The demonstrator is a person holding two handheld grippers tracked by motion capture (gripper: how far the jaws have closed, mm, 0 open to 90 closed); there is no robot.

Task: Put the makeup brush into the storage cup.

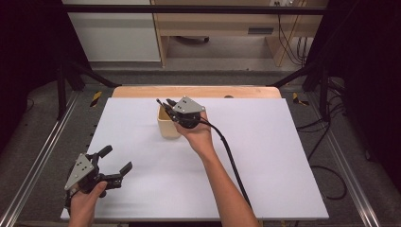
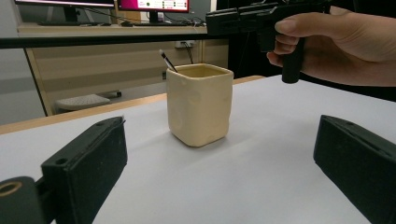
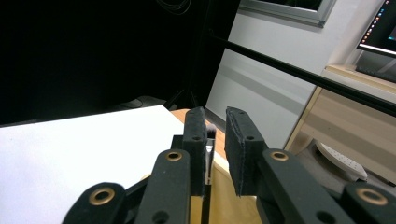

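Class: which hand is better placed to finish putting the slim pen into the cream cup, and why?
Right. The right tongs hover over the cream cup, with the pen between their jaws, its tip inside the cup. The left tongs sit open near the table's front edge, well away from the cup.

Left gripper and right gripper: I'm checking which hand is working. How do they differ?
The left gripper has jaws spread wide with nothing between them; the right gripper has jaws almost together around a thin pen. The left sits low near the table's front corner; the right hovers over the cream cup. Both carry grey plates.
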